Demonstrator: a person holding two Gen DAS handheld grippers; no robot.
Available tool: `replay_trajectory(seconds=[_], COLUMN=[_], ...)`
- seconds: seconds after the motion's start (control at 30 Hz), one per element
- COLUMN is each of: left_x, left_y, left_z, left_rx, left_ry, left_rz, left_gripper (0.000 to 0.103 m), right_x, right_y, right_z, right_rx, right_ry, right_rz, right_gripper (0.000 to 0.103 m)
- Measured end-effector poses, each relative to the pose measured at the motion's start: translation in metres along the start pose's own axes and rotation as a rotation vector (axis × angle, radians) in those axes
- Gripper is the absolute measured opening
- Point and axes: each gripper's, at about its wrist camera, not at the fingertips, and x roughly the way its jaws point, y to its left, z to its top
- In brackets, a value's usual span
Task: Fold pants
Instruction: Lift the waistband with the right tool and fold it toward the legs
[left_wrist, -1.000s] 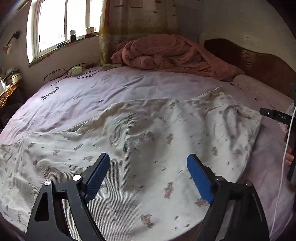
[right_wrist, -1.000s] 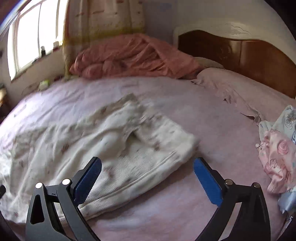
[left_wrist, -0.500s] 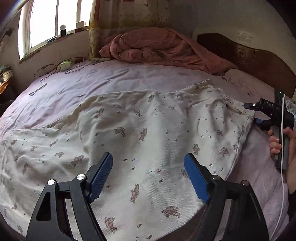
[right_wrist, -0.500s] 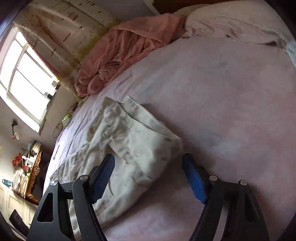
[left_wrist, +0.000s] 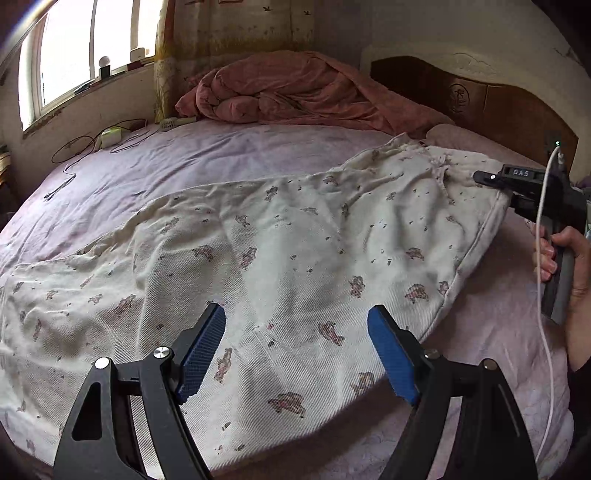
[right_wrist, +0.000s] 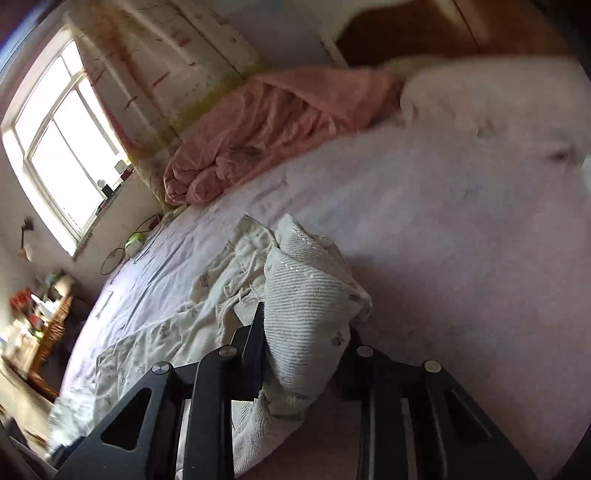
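Cream pants (left_wrist: 295, 240) with small pink prints lie spread across the lilac bed sheet (left_wrist: 184, 158). My left gripper (left_wrist: 295, 314) hovers open over the middle of them, with nothing between its blue pads (left_wrist: 201, 354). In the left wrist view my right gripper (left_wrist: 496, 184) meets the waistband corner at the right, held by a hand (left_wrist: 576, 266). In the right wrist view that gripper (right_wrist: 306, 332) is closing, and a bunched fold of the pants (right_wrist: 177, 332) bulges up between its black fingers (right_wrist: 255, 332), which press on the fold from both sides.
A pink duvet (left_wrist: 288, 92) is heaped at the far side of the bed before a wooden headboard (left_wrist: 498, 107). Cables and a small green device (left_wrist: 110, 134) lie at the far left under the window (left_wrist: 74, 55). A white cable (left_wrist: 541, 295) hangs beside the hand.
My right gripper rolled, reached the waistband corner and closed on a fold of the pants. The left gripper drifted slightly and stayed open.
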Motion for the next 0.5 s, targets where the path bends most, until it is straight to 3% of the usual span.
replay_trajectory(seconds=[0.1,0.17,0.37,0.5], left_x=[-0.009,-0.011,-0.011,-0.024], left_y=[0.005,0.010,0.034,0.054], left_z=[-0.004,-0.009,-0.021,-0.028], left_rx=[0.014,0.017,-0.050,-0.081], left_ry=[-0.003,0.007,0.040,0.028], left_rz=[-0.002,-0.003,-0.012,0.013], left_gripper=[0.079,0.079,0.079,0.078], right_x=[-0.043,-0.059,-0.039,-0.054], right_y=[-0.004,0.000,0.004,0.028], right_z=[-0.007,-0.013,-0.023,-0.021], right_rx=[0.062,-0.001,-0.051,-0.097], right_ry=[-0.044,-0.076,-0.005,-0.045], right_rz=[-0.011,-0.069,-0.192,-0.158], right_gripper=[0.027,0.027,0.027,0.027])
